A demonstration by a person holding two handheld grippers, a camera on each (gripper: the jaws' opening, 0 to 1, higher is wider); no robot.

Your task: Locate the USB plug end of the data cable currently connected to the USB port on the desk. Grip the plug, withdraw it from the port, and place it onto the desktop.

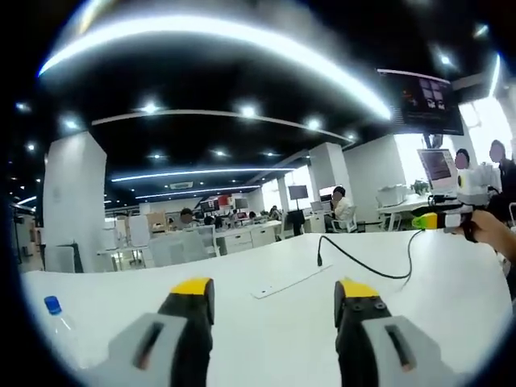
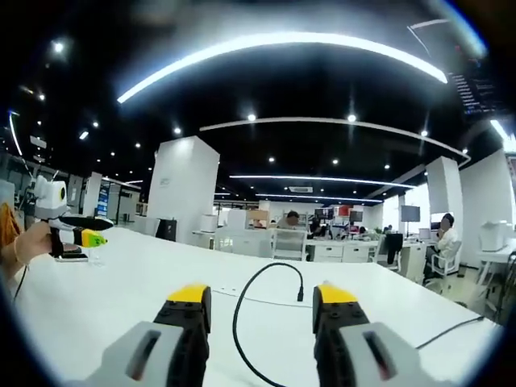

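2 grippers hover over a white desk in an open-plan office, and both are empty. In the left gripper view, the left gripper shows its 2 yellow-tipped jaws standing wide apart over bare desk surface. Beyond them a black data cable runs across the desk from the right, and its plug end sticks up a little off the surface, near a flat pale strip set in the desktop. Whether the plug sits in a port there cannot be told. A clear bottle with a blue cap lies at the near left edge of the desk. At the far right of this view the right gripper shows, held in a hand, with a green and yellow tip.

In the right gripper view, the right gripper likewise has its jaws set wide with nothing between them. The cable loops up between the jaws and its plug end points downward just above the desk. The left gripper appears at the far left in a hand. People sit at desks in the background.
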